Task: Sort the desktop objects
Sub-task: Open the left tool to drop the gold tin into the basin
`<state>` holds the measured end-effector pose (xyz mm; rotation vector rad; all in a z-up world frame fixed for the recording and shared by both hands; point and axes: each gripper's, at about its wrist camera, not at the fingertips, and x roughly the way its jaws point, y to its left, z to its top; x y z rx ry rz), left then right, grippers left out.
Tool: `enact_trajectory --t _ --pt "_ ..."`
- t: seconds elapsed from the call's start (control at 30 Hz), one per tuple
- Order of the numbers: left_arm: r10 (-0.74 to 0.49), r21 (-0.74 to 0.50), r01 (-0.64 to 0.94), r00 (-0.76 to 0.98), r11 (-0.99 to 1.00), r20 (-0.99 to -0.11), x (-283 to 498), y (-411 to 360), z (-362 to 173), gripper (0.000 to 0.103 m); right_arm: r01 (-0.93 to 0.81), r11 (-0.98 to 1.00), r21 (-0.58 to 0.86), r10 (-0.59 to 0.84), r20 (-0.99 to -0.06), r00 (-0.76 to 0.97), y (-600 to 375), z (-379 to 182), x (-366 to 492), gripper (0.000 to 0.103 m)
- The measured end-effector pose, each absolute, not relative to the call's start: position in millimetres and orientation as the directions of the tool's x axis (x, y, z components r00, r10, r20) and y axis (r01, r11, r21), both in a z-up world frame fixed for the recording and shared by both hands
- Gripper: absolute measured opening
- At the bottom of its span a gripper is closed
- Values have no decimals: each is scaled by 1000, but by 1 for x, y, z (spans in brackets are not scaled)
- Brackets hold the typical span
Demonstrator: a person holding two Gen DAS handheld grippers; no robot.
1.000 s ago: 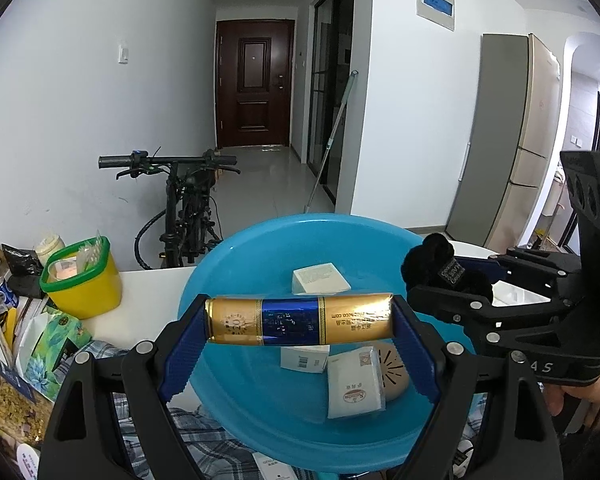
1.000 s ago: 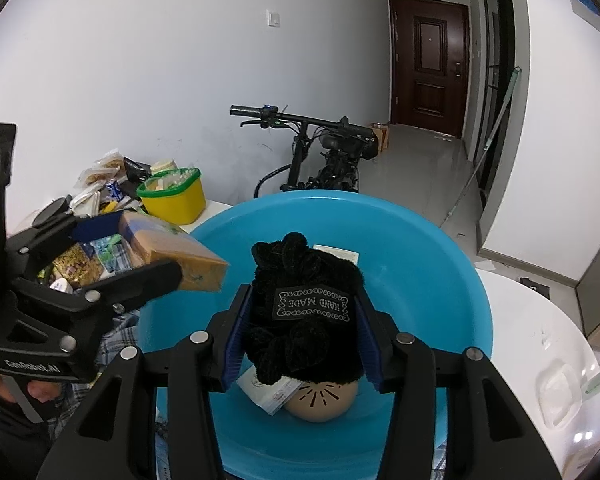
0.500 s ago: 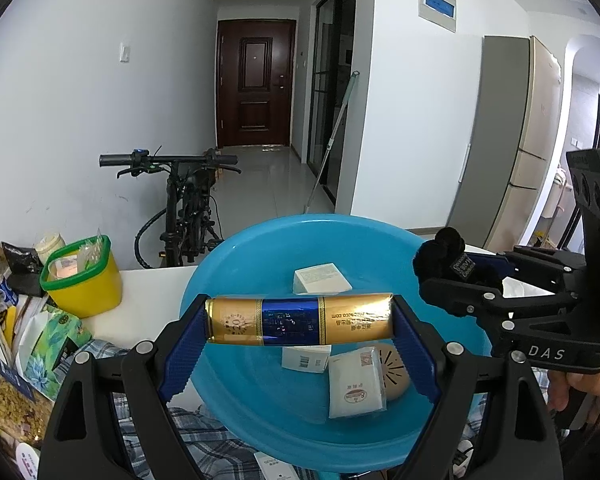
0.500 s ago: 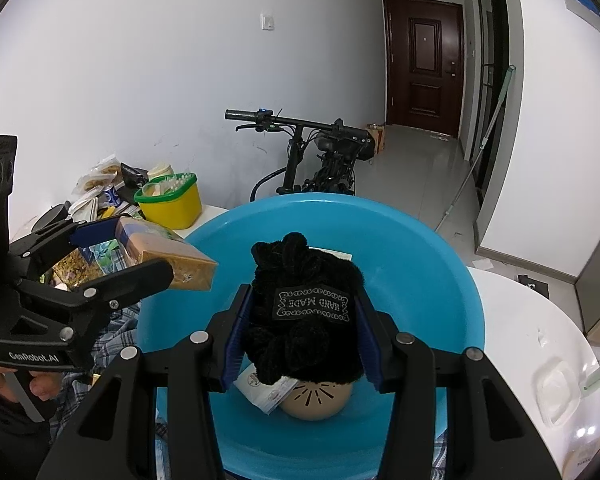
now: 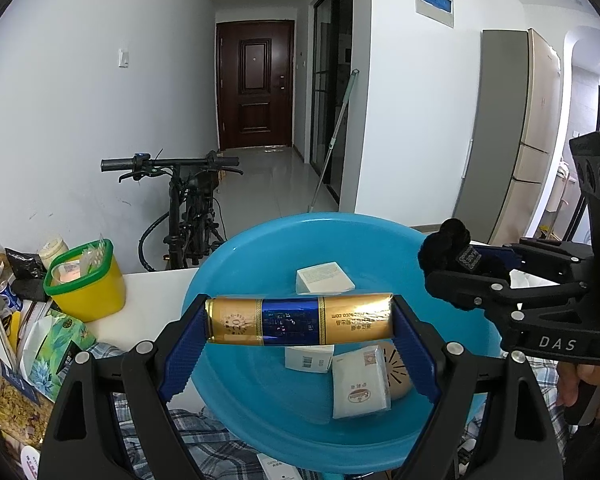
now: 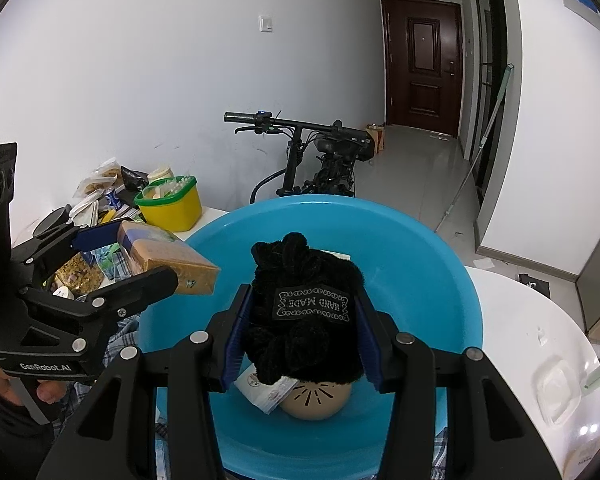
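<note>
Two grips are loaded at once. My left gripper (image 5: 299, 322) pinches a gold-and-blue foil-wrapped carton (image 5: 299, 321) by its two ends, held crosswise between the blue ribbed pads; my right gripper (image 6: 303, 334) is pressed onto a black knitted pouch with a "HAND MADE" label (image 6: 306, 312), squeezing its soft sides; both loads hang above the round blue plastic basin (image 5: 228, 272), clear of its contents. Inside the basin lie a white square box (image 5: 324, 278) toward the far wall, a second white box (image 5: 309, 358) under the carton, a white paper packet with a red-brown seal (image 5: 360, 384), and a tan domed object with slit vents (image 5: 398, 368) touching the packet; beside the basin's left rim stands a yellow tub with a green rim (image 5: 86, 280), with snack bags (image 5: 16, 392) nearer me on a checked cloth (image 5: 204, 428).

Step in hand, as I judge it: delivery of two picked items into the basin, neither released. The next move calls for lowering each load close to the basin floor before spreading the jaws; the carton looks rigid and likely to slide; the pouch should drop softly.

Compared with a second ago, my own loads sit unchanged in their jaws; in the left view the right gripper and pouch have drifted rightward, away from the carton.
</note>
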<state>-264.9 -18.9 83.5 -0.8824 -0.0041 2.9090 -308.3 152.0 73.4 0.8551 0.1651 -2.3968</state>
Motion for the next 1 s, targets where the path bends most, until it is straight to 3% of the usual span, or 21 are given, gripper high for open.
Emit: enact_trajectory --t 0.57,0.63,0.67,1.0 --pt "88 -34 -83 -825 -996 -557 -267 -19 85 88 569 -820 62 -481 -614 -626 150 74 -305 47" --pt "43 -12 -44 -823 -999 -566 -269 -19 85 93 570 -819 63 -481 -616 -623 151 74 -306 47" --pt "29 -1 -35 -821 -999 -570 -270 -19 84 102 573 -817 68 -484 -620 -617 151 73 -306 47" --pt "12 39 -42 -819 -998 -574 -270 -14 80 103 575 -815 67 -484 -625 -613 150 71 -307 47"
